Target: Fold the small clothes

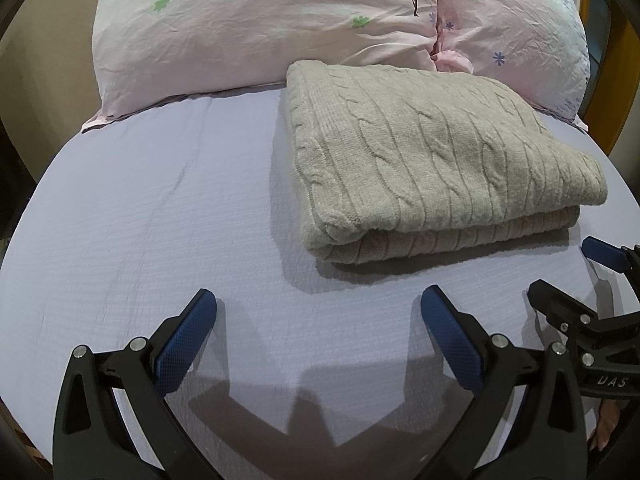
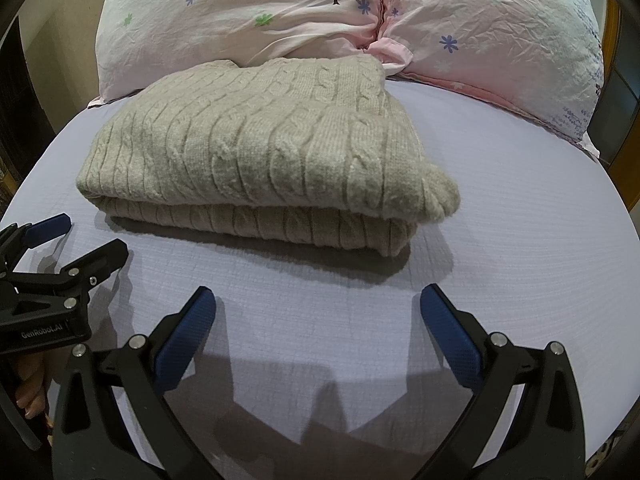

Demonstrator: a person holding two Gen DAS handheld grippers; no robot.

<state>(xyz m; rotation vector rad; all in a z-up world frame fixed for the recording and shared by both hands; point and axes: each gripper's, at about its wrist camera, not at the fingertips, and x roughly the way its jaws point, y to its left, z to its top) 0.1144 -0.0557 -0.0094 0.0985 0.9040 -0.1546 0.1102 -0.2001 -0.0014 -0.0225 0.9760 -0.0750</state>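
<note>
A beige cable-knit sweater (image 1: 432, 152) lies folded in a thick rectangle on the lavender bed sheet (image 1: 160, 220); it also shows in the right wrist view (image 2: 260, 152). My left gripper (image 1: 318, 304) is open and empty, hovering over the sheet just in front of and left of the sweater. My right gripper (image 2: 318, 302) is open and empty, in front of the sweater's near edge. The right gripper shows at the right edge of the left wrist view (image 1: 568, 276), and the left gripper at the left edge of the right wrist view (image 2: 84, 240). Neither touches the sweater.
Two pink floral pillows (image 1: 248, 28) (image 2: 480, 32) lie behind the sweater at the head of the bed. A wooden bed frame (image 1: 616, 80) edges the right side. Bare sheet (image 2: 520, 240) stretches left and right of the sweater.
</note>
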